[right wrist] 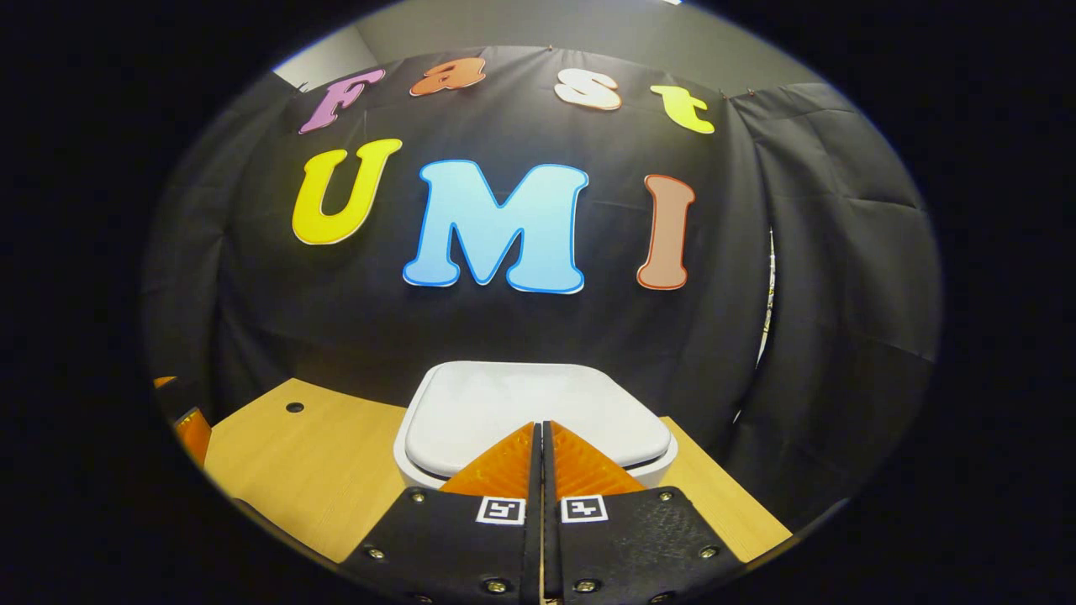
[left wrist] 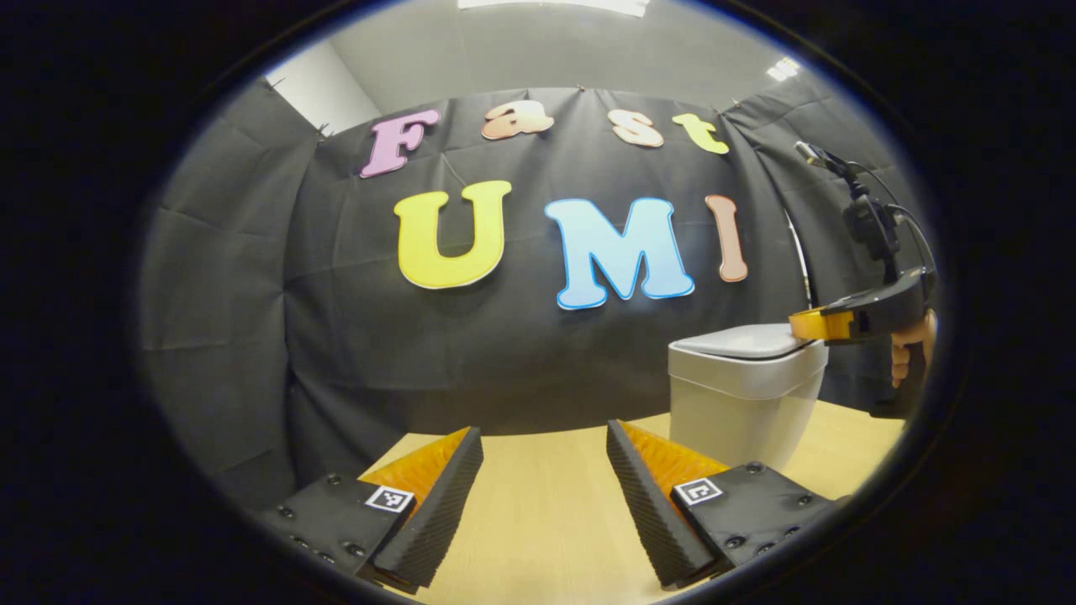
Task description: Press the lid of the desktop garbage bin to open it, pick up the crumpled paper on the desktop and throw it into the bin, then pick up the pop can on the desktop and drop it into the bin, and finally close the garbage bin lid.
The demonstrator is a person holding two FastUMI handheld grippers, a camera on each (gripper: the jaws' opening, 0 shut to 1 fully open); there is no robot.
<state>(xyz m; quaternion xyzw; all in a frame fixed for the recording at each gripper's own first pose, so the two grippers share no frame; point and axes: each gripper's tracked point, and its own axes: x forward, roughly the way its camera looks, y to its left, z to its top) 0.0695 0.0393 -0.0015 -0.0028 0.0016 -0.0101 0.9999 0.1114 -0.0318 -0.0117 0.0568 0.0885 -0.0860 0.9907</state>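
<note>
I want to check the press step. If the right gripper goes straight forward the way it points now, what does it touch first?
Probably the bin lid. The right gripper, fingers shut, points at its near edge, right above it in the left gripper view. Depth is unclear.

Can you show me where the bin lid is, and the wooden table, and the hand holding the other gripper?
bin lid (right wrist: 538,403): right gripper view, middle of its flat top.
table (right wrist: 311,470): right gripper view, bare wood left of the bin.
hand (left wrist: 912,344): left gripper view, its fingers at the far right edge.

bin (right wrist: 538,403) front: hidden behind right gripper (right wrist: 542,437) | hand (left wrist: 912,349): cut by edge (fingers only)
</note>
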